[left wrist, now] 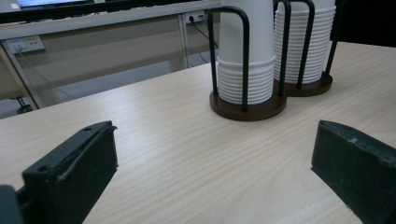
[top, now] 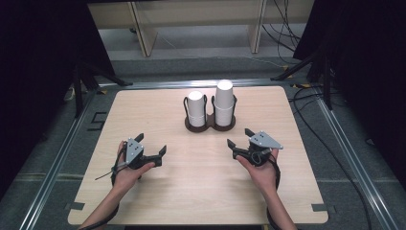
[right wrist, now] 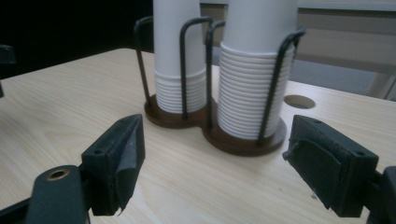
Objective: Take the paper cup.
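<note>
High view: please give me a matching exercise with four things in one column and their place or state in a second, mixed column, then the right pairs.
Things:
1. shorter cup stack
2. taller cup stack
3. left gripper
4. right gripper

Places or states:
A. open, near the table's right side
B. in the holder's left ring
C. open, near the table's left side
D. in the holder's right ring

Pairs: 1-B, 2-D, 3-C, 4-A. Both stacks stand upside down in the dark cup holder on the table.

High view overhead; both gripper views low, sharing cup holder (left wrist: 247,105)
</note>
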Available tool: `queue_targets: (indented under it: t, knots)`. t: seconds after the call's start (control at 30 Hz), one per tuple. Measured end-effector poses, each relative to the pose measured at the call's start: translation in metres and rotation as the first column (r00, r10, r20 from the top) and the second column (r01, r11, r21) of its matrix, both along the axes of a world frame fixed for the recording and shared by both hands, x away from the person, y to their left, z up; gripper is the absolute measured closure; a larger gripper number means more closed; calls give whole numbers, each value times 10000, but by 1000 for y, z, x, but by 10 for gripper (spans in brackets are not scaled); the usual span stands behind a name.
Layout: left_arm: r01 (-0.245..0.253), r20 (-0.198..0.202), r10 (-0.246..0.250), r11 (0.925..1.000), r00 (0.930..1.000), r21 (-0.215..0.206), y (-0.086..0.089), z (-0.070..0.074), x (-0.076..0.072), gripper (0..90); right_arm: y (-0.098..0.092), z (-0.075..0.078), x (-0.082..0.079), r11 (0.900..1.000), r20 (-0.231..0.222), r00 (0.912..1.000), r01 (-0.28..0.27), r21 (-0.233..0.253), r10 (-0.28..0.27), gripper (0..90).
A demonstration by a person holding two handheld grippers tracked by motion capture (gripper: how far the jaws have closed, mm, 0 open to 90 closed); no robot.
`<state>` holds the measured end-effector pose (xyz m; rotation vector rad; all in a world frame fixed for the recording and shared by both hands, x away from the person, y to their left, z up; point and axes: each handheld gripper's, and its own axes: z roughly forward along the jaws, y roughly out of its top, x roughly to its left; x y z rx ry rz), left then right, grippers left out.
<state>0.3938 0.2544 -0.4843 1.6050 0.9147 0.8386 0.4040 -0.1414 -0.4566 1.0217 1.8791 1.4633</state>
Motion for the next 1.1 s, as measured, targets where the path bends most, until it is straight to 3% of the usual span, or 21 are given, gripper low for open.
queue_targets:
  t: [0.03, 0.17, 0.23, 0.33, 0.37, 0.4, 0.43, 0.47, 0.57, 0.63, 0.7, 0.8, 0.83, 0.87, 1.0, 1.1]
  knots:
    - [112, -28, -112, 9999, 9999, 20, -2, 1, 2, 0, 3, 1, 2, 9997, -159, 9996, -222, 66, 223, 202]
    - [477, -95, -478, 9989, 9988, -44, -12, 4, 9, 7, 12, 6, 6, 9993, -6, 9993, -383, 43, 383, 232]
    - [775, -60, -774, 9966, 9970, 265, -21, 7, 16, 8, 18, 11, 9, 9991, 58, 9991, -425, 45, 424, 252]
    - [1151, -150, -1145, 9917, 9933, 580, -39, 15, 39, 21, 34, 23, 24, 9978, 296, 9973, -666, -17, 666, 303]
    - [1151, -150, -1145, 9917, 9933, 580, -39, 15, 39, 24, 34, 23, 24, 9978, 296, 9973, -666, -17, 666, 303]
    - [1200, -419, -1178, 9912, 9922, 553, -48, 17, 52, 26, 44, 31, 34, 9972, 389, 9964, -751, 0, 750, 312]
    - [1200, -419, -1178, 9912, 9922, 553, -48, 17, 52, 28, 44, 31, 34, 9972, 389, 9964, -751, 0, 750, 312]
    - [1223, -581, -1178, 9892, 9913, 804, -55, 17, 64, 34, 51, 37, 42, 9971, 380, 9963, -766, -26, 767, 328]
    - [1300, -824, -1228, 9876, 9890, 883, -65, 17, 77, 48, 58, 42, 52, 9971, 422, 9962, -763, -67, 765, 332]
    - [1473, -736, -1393, 9821, 9875, 1175, -75, 17, 92, 56, 69, 49, 65, 9961, 284, 9958, -872, -132, 875, 340]
    - [1418, -812, -1328, 9828, 9878, 1179, -80, 18, 100, 63, 75, 51, 73, 9959, 437, 9951, -876, -203, 884, 342]
    - [1359, -872, -1271, 9853, 9880, 1033, -84, 18, 109, 85, 87, 55, 83, 9951, 338, 9950, -926, -343, 937, 343]
    - [1401, -871, -1313, 9846, 9875, 1043, -86, 17, 112, 89, 89, 55, 84, 9952, 274, 9951, -937, -300, 945, 343]
    - [1401, -871, -1313, 9846, 9875, 1043, -86, 17, 112, 92, 93, 55, 89, 9945, 494, 9937, -993, -322, 1008, 342]
    - [1407, -1030, -1290, 9832, 9863, 1158, -91, 10, 117, 112, 102, 56, 97, 9949, 383, 9945, -966, -304, 978, 339]
    - [1413, -1172, -1283, 9838, 9848, 1104, -93, 6, 120, 135, 111, 57, 107, 9943, 420, 9954, -829, -669, 858, 335]
